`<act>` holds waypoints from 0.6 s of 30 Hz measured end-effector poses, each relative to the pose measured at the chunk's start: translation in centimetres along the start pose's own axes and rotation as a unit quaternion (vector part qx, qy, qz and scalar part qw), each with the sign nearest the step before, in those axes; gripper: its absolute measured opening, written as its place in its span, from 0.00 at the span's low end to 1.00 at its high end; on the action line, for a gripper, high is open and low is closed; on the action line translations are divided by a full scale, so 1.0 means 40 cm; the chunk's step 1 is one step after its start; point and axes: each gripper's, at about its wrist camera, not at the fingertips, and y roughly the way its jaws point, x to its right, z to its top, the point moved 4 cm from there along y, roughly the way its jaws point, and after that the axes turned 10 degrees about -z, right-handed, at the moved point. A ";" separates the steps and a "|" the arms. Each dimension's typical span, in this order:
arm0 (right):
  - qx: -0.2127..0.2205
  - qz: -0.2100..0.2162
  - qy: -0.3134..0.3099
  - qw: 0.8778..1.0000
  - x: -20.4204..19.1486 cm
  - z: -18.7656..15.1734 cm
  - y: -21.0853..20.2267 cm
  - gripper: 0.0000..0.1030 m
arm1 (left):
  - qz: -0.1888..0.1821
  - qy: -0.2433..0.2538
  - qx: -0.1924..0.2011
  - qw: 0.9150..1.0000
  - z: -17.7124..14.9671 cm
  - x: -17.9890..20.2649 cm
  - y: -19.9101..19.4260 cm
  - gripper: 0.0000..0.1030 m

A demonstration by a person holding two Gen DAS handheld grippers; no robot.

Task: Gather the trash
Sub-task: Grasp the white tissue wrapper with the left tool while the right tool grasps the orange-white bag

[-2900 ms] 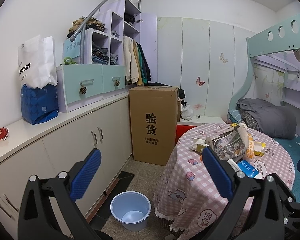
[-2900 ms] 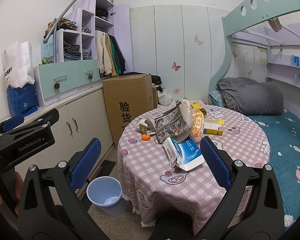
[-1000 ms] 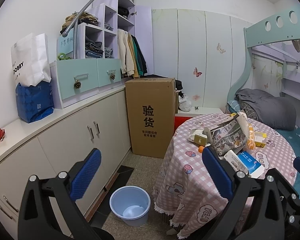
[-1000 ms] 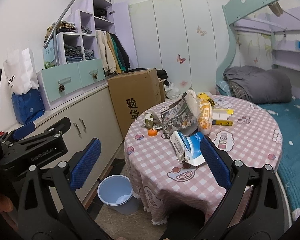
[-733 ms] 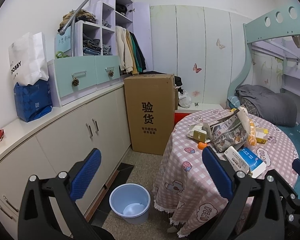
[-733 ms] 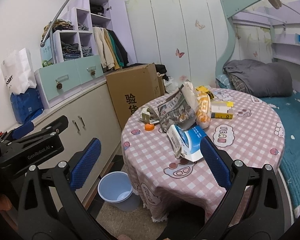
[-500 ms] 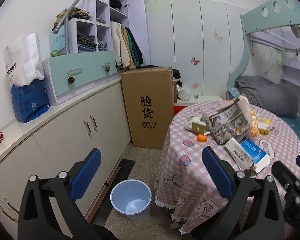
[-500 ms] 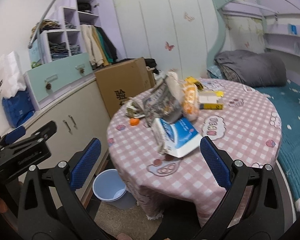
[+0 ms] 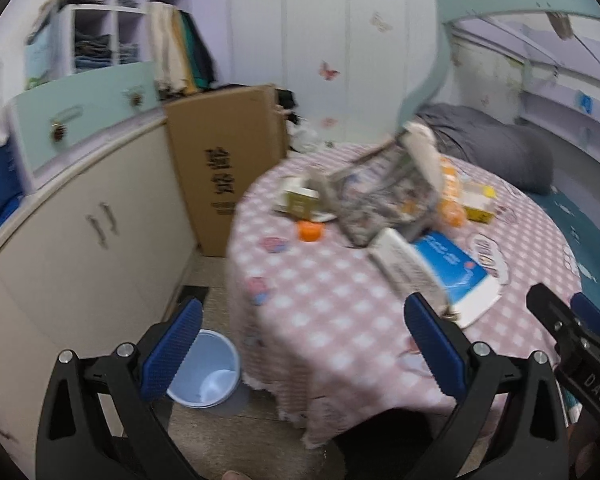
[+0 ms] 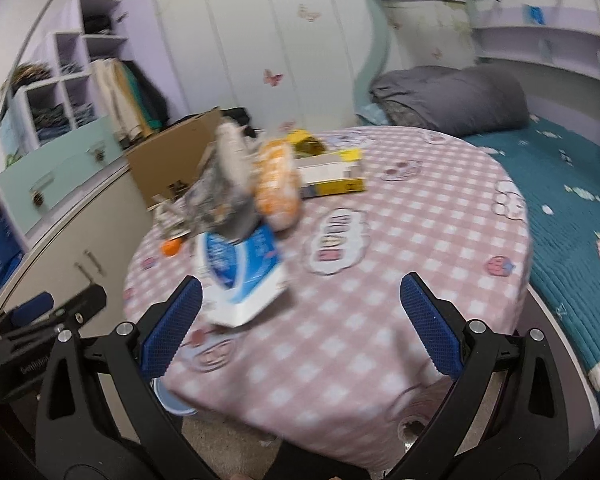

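Now, trash sits heaped on the round table w/ pink checked cloth [image 10: 400, 240], ahead of both tools: crumpled grey newspaper [image 9: 384, 196], blue-and-white flat carton [image 10: 240, 276] tipped up at the near edge, orange snack bag [image 10: 278, 188], yellow-edged box [image 10: 332, 178], small olive box [image 9: 300, 200], orange round cap [image 9: 311, 232]. Left gripper [image 9: 300, 350] and right gripper [image 10: 300, 326] both spread wide, nothing between the blue pads. Left view alone shows the pale blue plastic bin [image 9: 204, 372] whole, low-left by the table foot; right view catches just its rim, but shows the teal bed. Vs 0.5 s ago both tools are closer to the table; pics blurred.
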 end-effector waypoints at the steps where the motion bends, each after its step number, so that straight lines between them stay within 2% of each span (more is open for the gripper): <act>1: -0.001 -0.004 0.005 1.000 0.016 0.004 0.008 0.94 | -0.008 0.004 -0.003 1.000 0.003 0.018 0.014 0.96; 6: -0.003 -0.010 0.024 1.000 0.087 0.030 0.047 0.94 | -0.030 0.018 -0.019 0.999 0.013 0.098 0.102 0.96; 10: -0.012 0.007 0.034 0.999 0.104 0.048 0.078 0.94 | -0.038 0.015 -0.029 0.999 0.015 0.128 0.150 0.96; 12: -0.019 0.015 0.035 0.999 0.101 0.051 0.093 0.94 | -0.043 0.017 -0.039 0.998 0.014 0.136 0.171 0.83; 13: -0.022 0.017 0.034 0.999 0.096 0.053 0.100 0.94 | -0.052 0.015 -0.049 0.997 0.012 0.139 0.180 0.71; 15: -0.028 0.023 0.025 0.999 0.081 0.055 0.117 0.94 | -0.079 0.007 -0.070 0.994 0.004 0.142 0.202 0.58; 16: -0.031 0.025 0.022 0.999 0.076 0.055 0.123 0.94 | -0.093 0.005 -0.076 0.993 -0.001 0.144 0.209 0.47; 17: -0.037 0.029 0.018 0.999 0.068 0.055 0.132 0.94 | -0.110 0.002 -0.080 0.991 -0.004 0.146 0.213 0.28; 18: -0.041 0.033 0.016 0.998 0.060 0.055 0.138 0.94 | -0.123 0.000 -0.073 0.990 -0.004 0.146 0.207 0.26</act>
